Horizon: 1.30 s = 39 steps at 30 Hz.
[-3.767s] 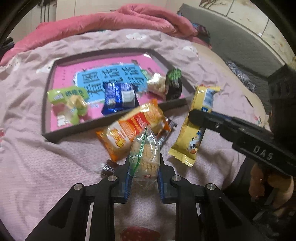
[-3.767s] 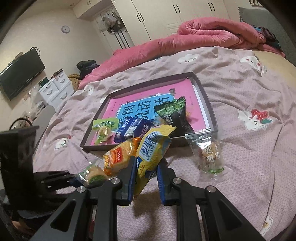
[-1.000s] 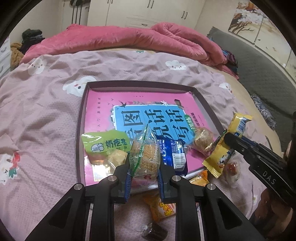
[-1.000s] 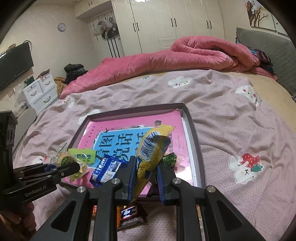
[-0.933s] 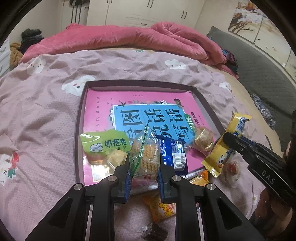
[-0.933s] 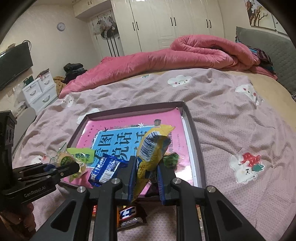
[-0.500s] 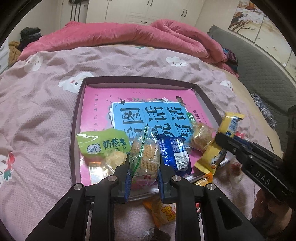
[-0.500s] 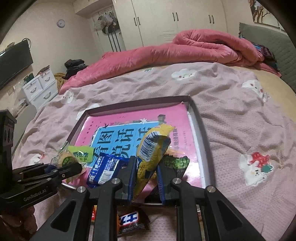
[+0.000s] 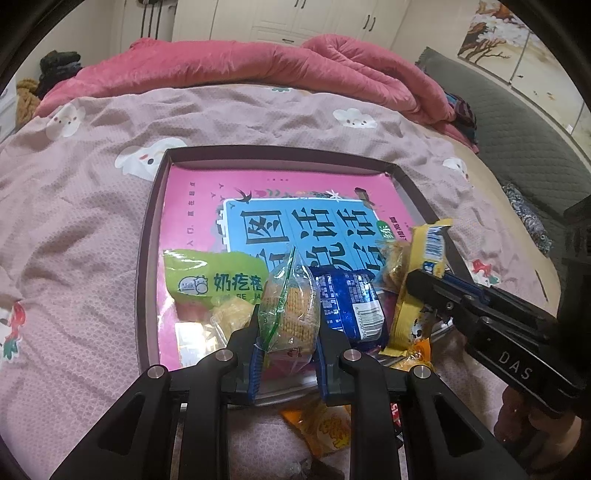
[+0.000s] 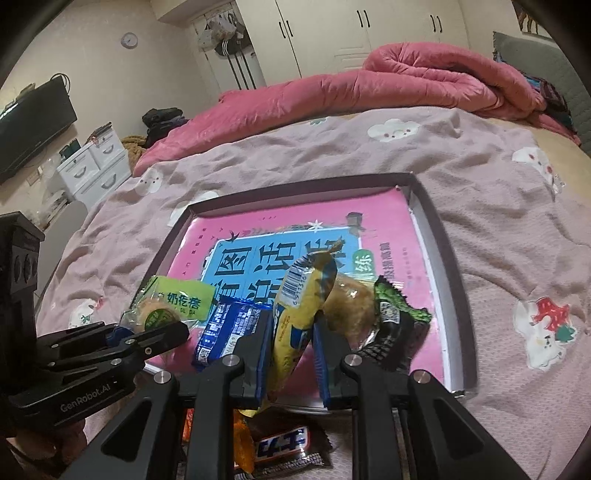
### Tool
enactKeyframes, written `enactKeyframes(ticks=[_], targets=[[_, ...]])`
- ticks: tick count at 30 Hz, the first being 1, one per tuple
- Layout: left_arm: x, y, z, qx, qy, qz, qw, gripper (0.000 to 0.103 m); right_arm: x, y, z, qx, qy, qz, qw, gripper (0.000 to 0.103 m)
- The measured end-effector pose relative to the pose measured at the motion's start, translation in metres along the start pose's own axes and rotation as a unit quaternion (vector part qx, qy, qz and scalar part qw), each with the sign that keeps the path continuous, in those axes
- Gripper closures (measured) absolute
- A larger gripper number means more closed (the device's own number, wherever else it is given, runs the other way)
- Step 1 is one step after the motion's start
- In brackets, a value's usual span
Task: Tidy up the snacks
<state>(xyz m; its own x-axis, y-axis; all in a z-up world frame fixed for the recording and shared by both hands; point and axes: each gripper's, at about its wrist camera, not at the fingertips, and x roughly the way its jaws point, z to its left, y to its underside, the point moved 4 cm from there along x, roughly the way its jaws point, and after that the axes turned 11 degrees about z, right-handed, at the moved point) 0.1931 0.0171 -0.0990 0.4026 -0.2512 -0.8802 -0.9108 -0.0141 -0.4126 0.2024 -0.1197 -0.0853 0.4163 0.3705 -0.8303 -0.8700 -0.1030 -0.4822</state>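
while both tools hang over the near end of the tray [image 9: 147, 236], each has a packet clamped upright between its blue pads: the left gripper [image 9: 288, 350] is closed tight on a clear bag of yellow crackers [image 9: 290, 306] with a green seal strip, and the right gripper [image 10: 290, 354] is closed on a yellow snack packet [image 10: 299, 317] whose barcode end points up. in the left wrist view the right gripper [image 9: 436, 291] comes in from the right edge with that yellow snack packet [image 9: 421, 280] standing over the tray's near right corner; in the right wrist view the left gripper [image 10: 147, 338] reaches in from the left with the clear bag [image 10: 147, 317] at its tip, over the tray's near left part. the tray is a dark-rimmed shallow box lying on a mauve bedspread [image 9: 74, 221], and a pink book cover with a blue panel [image 9: 295, 229] lines its floor. along its near end lie a green packet [image 9: 214, 280], a blue packet [image 9: 347, 302], a clear wrapped bun [image 10: 347, 306] and a dark packet with a green top [image 10: 395, 325], side by side and partly overlapping. outside the near rim, on the bedspread below the grippers, lie an orange packet [image 9: 325, 424] and a brown chocolate bar [image 10: 284, 446]. a rolled pink duvet [image 10: 406, 81] lies across the far side of the bed, with white wardrobes [image 10: 369, 33] behind.
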Motion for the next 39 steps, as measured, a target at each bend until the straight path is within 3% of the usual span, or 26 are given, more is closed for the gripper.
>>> enactKeyframes(ticks=[18,39], targets=[[0.003,-0.008,-0.001,0.003,0.000,-0.001,1.0000,0.080,-0.001,0.004,-0.008,0.024,-0.006,0.013,1.000,0.081],[0.012,-0.003,-0.004,0.001,0.021,0.024,0.9995,0.079,-0.010,0.005,-0.013,0.043,-0.006,0.004,0.999,0.076]])
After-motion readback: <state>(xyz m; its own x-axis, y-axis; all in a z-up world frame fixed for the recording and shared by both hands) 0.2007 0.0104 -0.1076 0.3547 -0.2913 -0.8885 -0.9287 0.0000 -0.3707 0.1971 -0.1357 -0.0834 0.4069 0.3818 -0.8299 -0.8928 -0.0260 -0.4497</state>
